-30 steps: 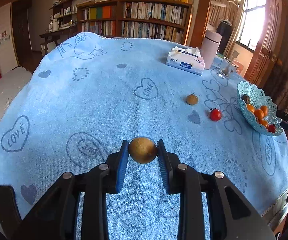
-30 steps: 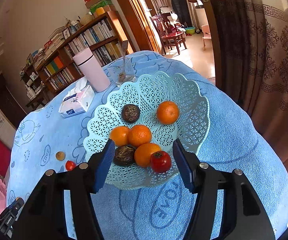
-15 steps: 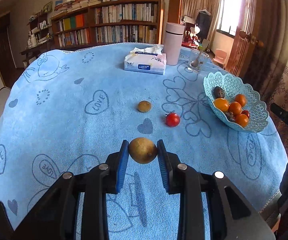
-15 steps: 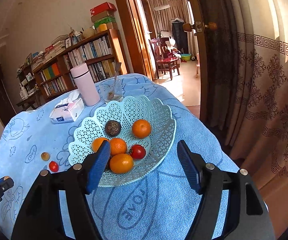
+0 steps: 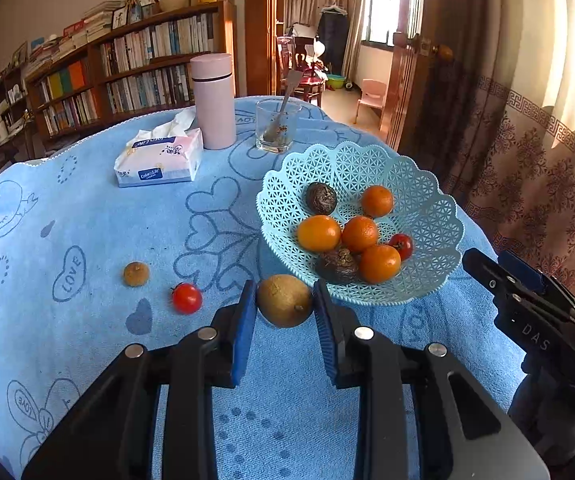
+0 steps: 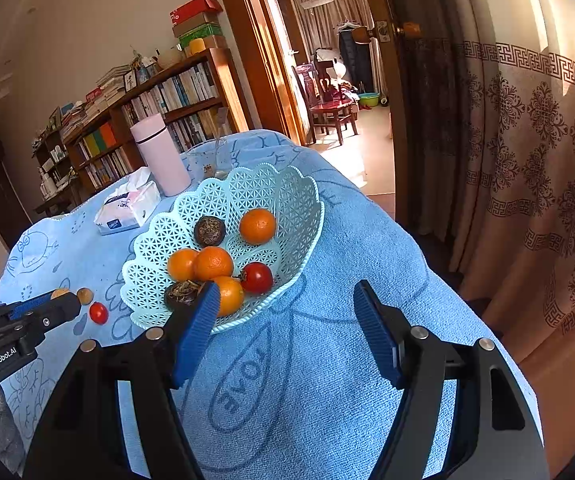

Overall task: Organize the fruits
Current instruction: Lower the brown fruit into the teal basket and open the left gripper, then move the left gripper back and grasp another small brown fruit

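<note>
My left gripper [image 5: 284, 306] is shut on a round brown fruit [image 5: 284, 300] and holds it above the blue cloth, just short of the near rim of the light blue lattice basket [image 5: 427, 184]. The basket holds several oranges [image 5: 318, 233], two dark wrinkled fruits [image 5: 321, 198] and a red tomato [image 5: 401, 245]. A red tomato [image 5: 186, 298] and a small brown fruit [image 5: 136, 273] lie on the cloth to the left. My right gripper [image 6: 287, 308] is open and empty, to the right of the basket [image 6: 287, 196] and near the table edge.
A tissue pack [image 5: 159, 158], a pink flask [image 5: 212, 100] and a glass with a spoon [image 5: 277, 126] stand behind the basket. The table edge drops off at the right beside a patterned curtain [image 6: 527, 160]. The right gripper shows at the right of the left wrist view [image 5: 527, 304].
My left gripper has carried the brown fruit rightward across the table to the basket's near rim. My right gripper has drawn back from over the basket toward the table edge, still open.
</note>
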The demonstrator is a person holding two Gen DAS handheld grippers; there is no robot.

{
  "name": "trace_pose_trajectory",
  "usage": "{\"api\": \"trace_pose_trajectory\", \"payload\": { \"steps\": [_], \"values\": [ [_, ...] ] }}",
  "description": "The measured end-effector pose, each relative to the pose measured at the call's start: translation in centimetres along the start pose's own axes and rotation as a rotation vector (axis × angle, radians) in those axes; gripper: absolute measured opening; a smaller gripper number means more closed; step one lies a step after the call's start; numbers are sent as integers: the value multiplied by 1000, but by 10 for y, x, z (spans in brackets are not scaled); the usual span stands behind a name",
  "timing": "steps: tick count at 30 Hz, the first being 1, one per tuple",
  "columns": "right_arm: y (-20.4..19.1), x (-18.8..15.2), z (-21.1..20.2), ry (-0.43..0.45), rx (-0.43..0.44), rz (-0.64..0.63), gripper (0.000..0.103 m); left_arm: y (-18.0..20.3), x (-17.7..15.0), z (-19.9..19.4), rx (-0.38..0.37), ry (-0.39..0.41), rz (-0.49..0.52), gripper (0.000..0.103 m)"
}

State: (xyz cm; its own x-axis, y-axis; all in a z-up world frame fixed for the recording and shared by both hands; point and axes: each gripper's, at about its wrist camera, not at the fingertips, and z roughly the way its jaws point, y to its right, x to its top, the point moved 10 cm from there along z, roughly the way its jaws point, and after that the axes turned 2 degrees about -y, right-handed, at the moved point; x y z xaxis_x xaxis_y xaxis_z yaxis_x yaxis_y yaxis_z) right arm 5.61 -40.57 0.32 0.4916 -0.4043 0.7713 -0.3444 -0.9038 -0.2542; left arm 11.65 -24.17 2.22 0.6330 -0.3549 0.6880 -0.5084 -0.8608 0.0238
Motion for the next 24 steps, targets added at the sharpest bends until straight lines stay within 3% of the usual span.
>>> {"api": "trace_pose_trajectory", "payload": {
  "steps": [10, 12, 13, 17, 24],
  "values": [
    [31, 0, -9, 0, -28, 54, 72, 52, 26, 31, -144, -23, 20, 33],
    [34, 0, -10, 0, -30, 62, 72, 54, 30, 33, -173, -20, 2, 64],
    [35, 1, -10, 1, -30, 64, 72, 50, 31, 31, -178, -13, -17, 64],
    [36, 1, -12, 4, -24, 75, 78, 25, 37, 24, -149, 12, -62, 64],
    [19, -5, -12, -12, 4, 57, 78, -38, 43, 10, -62, 45, -153, 65]
  ]
}}
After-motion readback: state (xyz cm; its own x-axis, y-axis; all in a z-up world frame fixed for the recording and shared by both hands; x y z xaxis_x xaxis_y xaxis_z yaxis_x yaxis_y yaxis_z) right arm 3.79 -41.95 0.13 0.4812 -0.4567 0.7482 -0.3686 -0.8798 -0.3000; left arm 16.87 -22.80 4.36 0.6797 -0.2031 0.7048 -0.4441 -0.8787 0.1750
